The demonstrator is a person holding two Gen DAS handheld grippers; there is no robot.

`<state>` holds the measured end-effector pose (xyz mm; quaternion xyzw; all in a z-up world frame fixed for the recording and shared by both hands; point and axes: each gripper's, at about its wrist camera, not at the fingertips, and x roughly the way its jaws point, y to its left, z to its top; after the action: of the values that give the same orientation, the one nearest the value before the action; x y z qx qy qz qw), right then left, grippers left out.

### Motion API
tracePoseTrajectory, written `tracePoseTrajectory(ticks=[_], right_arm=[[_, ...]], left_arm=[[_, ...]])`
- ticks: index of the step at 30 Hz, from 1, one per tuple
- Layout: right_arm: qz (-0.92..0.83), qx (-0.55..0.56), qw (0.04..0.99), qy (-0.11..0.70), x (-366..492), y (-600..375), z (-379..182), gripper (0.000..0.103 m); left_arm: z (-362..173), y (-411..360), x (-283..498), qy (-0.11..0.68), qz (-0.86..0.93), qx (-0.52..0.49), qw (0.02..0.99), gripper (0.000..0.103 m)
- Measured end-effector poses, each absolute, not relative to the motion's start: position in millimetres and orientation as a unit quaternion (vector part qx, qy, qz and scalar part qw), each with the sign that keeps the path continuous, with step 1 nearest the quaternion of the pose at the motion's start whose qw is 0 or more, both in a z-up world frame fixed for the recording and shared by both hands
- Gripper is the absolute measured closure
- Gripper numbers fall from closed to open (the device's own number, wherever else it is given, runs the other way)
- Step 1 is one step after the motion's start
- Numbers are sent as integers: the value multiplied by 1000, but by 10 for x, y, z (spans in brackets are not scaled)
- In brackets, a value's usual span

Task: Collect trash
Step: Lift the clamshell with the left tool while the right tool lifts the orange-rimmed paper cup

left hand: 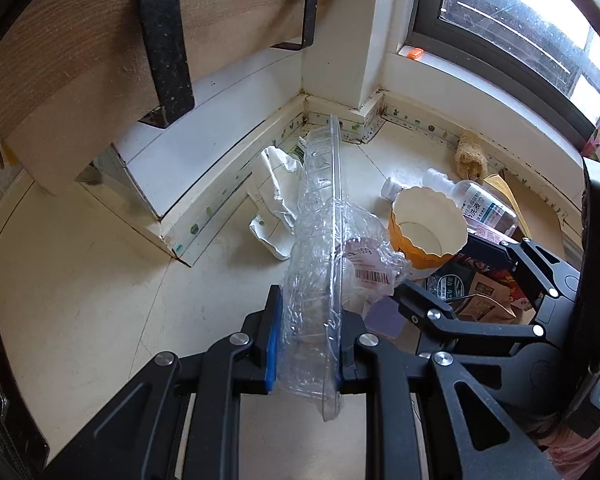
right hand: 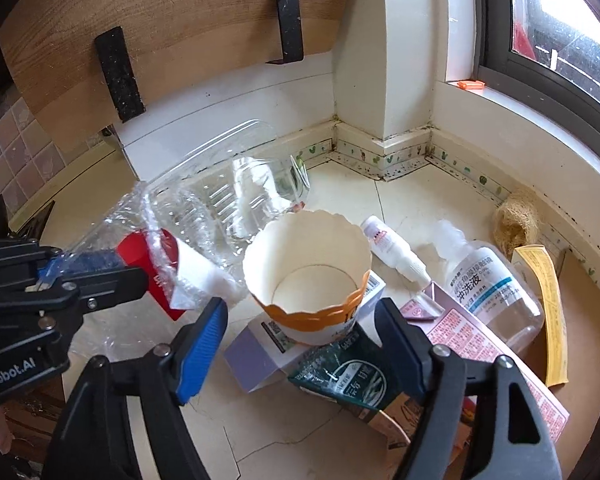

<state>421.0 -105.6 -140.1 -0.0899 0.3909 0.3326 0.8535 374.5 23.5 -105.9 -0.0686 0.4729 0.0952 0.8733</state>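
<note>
Left gripper (left hand: 306, 344) clamps a clear plastic clamshell tray (left hand: 320, 240); right gripper (right hand: 300, 344) gapes wide around the paper cup (right hand: 308, 276) on the counter (left hand: 80, 280).

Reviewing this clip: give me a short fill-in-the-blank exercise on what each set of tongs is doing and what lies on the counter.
1. The left tongs are shut on a clear plastic ____.
2. The right tongs are ____, with nothing between their fingers.
3. The paper cup has an ____ band around its outside.
4. Inside, the paper cup is ____.

Missing words: container; open; orange; empty
</note>
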Motion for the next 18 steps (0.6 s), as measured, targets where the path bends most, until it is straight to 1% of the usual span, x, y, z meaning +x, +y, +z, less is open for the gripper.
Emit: tracePoseTrajectory(ticks=[10,11,12,13,18], right_arm=[[300,-105,870,376,4330,-868,-1403,26],[298,-108,872,373,4315,-855,-1392,30],[299,-110,873,370,4294,-846,-1380,36],[300,-112,872,370,4277,-839,-1372,52],[303,-82,867,387,4217,-940,-1284,52]], left_arm=[[-1023,349,3524,472,118,-73,871,85],[-1026,363,3502,472,121,-75,870,85],[-1030,362,3491,472,122,-76,870,85],[-1029,374,3467,472,124,-78,869,85],[-978,406,3302,466,126,-85,871,85]])
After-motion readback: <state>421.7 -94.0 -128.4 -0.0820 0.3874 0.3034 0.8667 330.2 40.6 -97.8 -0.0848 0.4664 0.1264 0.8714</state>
